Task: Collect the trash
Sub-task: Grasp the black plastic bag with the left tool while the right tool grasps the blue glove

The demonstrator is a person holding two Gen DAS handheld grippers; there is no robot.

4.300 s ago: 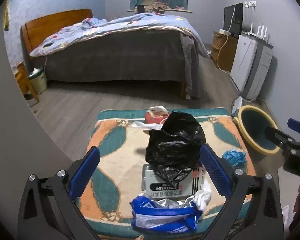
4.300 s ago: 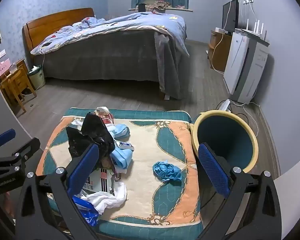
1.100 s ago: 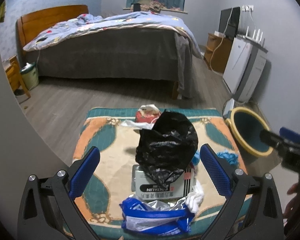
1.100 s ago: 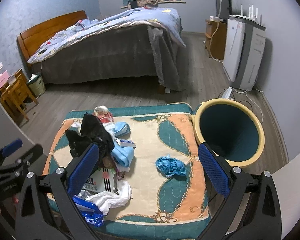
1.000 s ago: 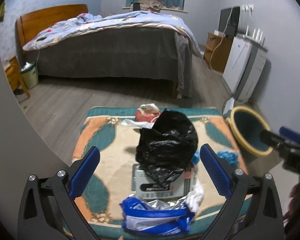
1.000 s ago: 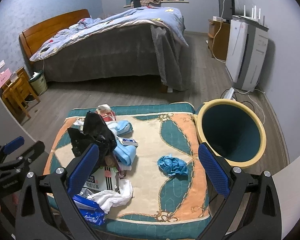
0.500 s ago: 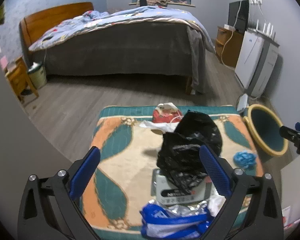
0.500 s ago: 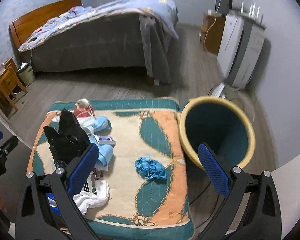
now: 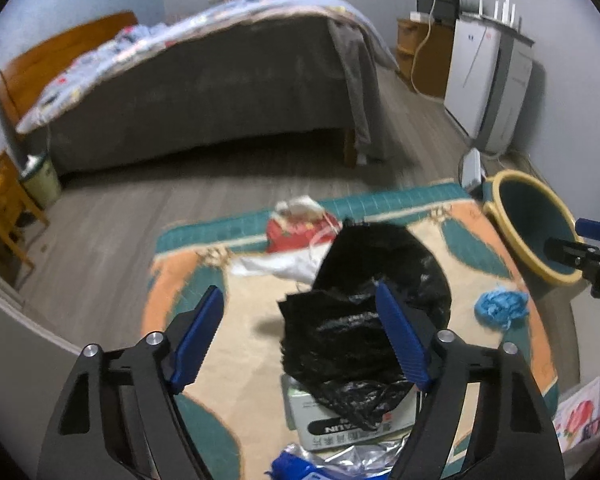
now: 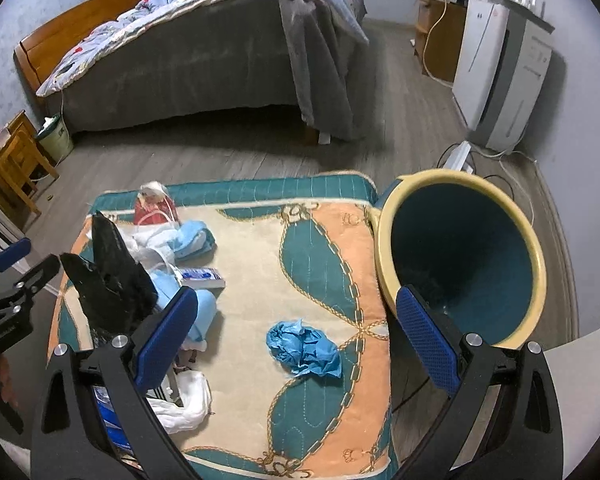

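Both grippers hang above a patterned mat strewn with trash, and both have their blue-padded fingers spread wide apart, clamped on nothing. The left gripper faces a crumpled black plastic bag that lies on top of a grey-and-white box; the bag's bulk shows between the fingers and partly behind the right-hand pad, but whether any pad touches it cannot be told. Behind the bag lie a red pouch and white wrappings — all on the mat, with blue-and-silver packaging at the near edge. The right gripper points down at a crumpled blue wad, which sits alone on the mat between its fingers in view (clearly below them, untouched). Just beside the mat's right edge stands a bin, yellow-rimmed and dark teal inside, its mouth tipped toward the camera. A light-blue cloth lies among the pile on the left.
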